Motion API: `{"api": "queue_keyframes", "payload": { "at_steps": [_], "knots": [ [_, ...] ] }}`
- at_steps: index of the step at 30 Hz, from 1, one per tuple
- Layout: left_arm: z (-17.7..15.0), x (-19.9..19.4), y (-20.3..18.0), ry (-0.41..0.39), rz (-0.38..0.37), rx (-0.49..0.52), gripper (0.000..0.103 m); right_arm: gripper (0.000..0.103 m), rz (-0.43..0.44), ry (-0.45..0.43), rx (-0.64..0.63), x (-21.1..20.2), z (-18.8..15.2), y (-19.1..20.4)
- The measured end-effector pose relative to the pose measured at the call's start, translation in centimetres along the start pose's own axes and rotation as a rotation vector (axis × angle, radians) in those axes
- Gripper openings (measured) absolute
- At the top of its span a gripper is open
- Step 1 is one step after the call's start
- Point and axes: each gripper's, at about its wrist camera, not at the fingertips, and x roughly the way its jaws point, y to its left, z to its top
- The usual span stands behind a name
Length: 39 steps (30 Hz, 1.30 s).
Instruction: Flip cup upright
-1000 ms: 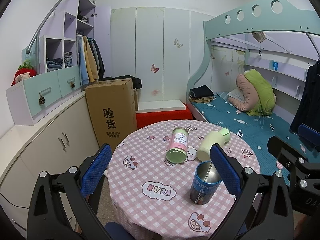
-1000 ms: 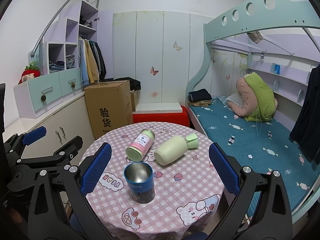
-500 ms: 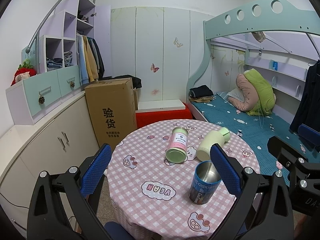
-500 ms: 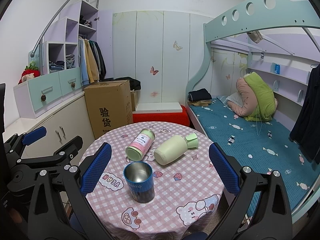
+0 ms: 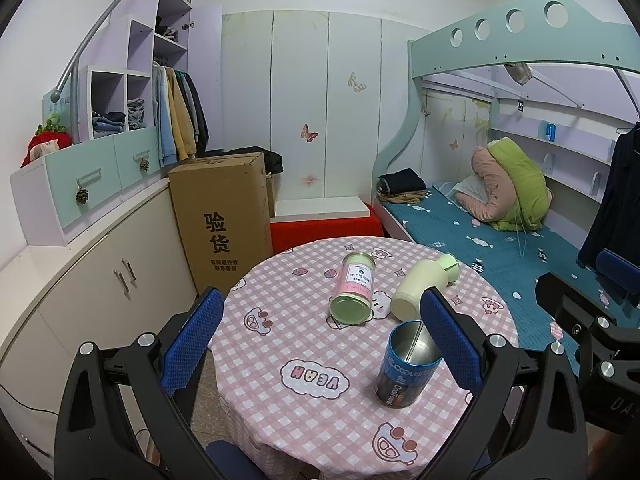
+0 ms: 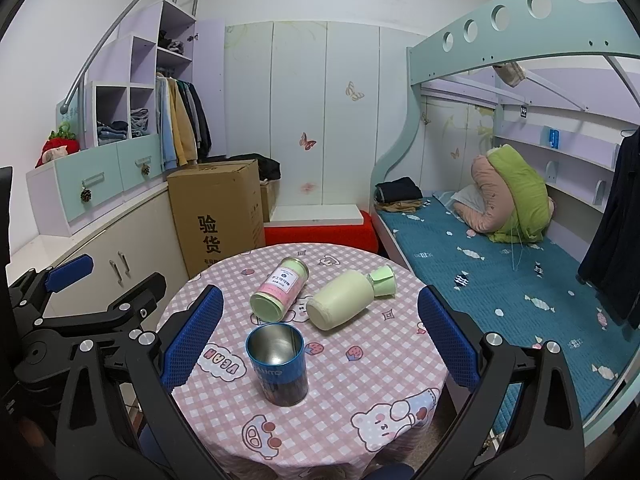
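Note:
A blue metal cup [image 5: 406,364] stands upright, mouth up, on the round table with the pink checked cloth [image 5: 304,360]; it also shows in the right wrist view [image 6: 278,364]. A pale green bottle [image 6: 348,300] and a pink-labelled jar [image 6: 280,290] lie on their sides behind it. My left gripper [image 5: 320,336] is open and empty, held above the near table edge, its right finger overlapping the cup's rim in the view. My right gripper [image 6: 316,336] is open and empty, with the cup between its fingers in the view.
A tall cardboard box [image 5: 222,216] stands beyond the table at left, beside low cabinets [image 5: 100,280]. A red bench [image 5: 324,226] is behind the table. A bunk bed with a teal mattress [image 6: 500,280] runs along the right.

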Motion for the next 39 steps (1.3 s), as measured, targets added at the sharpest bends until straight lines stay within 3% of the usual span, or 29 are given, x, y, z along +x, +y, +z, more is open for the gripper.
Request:
{"api": "queue_keyframes", "payload": {
  "at_steps": [39],
  "knots": [
    [0.86,-0.56,0.40,-0.026,0.006,-0.002,0.095,0.098,-0.002,0.000,-0.003,0.14,-0.18,-0.14]
  ]
}}
